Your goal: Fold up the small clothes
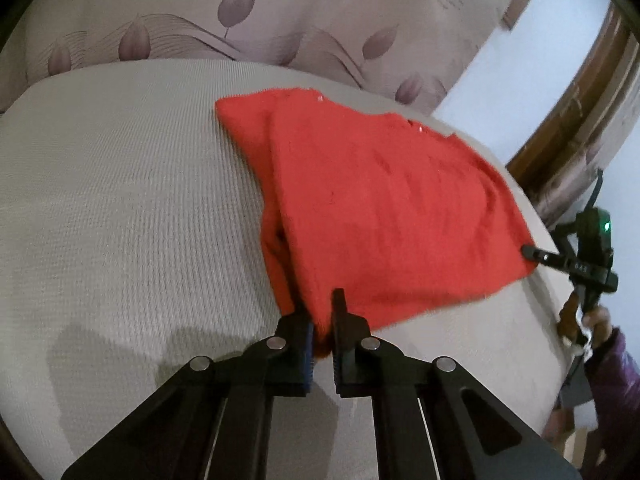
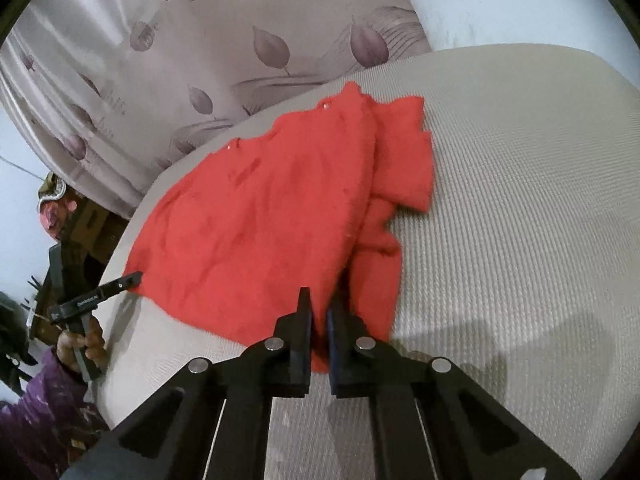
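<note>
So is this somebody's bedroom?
Probably a room in a home, maybe a bedroom. A red top lies on a padded, woven grey surface like a mattress or cushion, with a leaf-print curtain hanging behind it.

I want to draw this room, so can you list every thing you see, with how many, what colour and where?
garment: one, red, partly folded on the cushion, near edge pinched at two corners.
cushion: one, beige ribbed, under the garment.
curtain: one, pale with purple leaves, behind the cushion.
wall: white, beside the curtain.
wood frame: one, brown, against the wall.
left tongs: one, black, shut on the garment's corner.
right tongs: one, black, shut on the other corner.
hand: one seen per view, gripping a tongs handle.
sleeve: purple, beside the cushion's edge.
</note>
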The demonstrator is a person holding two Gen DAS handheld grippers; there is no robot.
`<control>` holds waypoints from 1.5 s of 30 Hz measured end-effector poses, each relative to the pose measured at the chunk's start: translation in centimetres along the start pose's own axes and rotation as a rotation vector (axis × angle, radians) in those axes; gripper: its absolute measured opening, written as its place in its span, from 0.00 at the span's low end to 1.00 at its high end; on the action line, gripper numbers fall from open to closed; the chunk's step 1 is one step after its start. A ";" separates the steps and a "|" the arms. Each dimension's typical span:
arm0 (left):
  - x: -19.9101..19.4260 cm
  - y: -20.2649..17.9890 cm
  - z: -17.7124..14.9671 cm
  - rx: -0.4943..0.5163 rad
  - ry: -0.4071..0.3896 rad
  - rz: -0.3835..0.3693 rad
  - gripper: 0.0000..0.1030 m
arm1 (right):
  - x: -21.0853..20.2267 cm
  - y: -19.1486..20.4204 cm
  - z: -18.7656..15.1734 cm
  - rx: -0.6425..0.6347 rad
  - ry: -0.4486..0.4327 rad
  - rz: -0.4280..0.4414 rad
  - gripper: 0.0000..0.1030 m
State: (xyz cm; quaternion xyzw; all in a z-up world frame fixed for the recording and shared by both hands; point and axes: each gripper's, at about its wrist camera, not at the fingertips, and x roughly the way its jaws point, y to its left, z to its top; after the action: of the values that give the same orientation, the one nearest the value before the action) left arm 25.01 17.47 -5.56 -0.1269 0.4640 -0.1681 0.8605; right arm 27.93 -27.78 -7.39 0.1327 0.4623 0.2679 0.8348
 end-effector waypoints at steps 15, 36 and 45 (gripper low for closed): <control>-2.8 -1.3 -1.2 0.106 -0.094 0.122 0.41 | -2.2 -2.0 0.4 0.106 -0.078 0.043 0.12; 3.7 -1.5 5.4 -0.005 -0.231 0.122 0.60 | 5.5 0.4 8.5 -0.058 -0.078 -0.210 0.07; 4.7 -3.2 5.1 0.071 -0.203 0.184 0.78 | 5.6 1.0 7.3 -0.106 -0.133 -0.232 0.12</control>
State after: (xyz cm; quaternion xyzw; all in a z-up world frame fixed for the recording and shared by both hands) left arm 31.19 13.00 -5.16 -0.0695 0.3780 -0.0910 0.9187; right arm 36.17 -23.59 -6.89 0.0515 0.4032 0.1842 0.8949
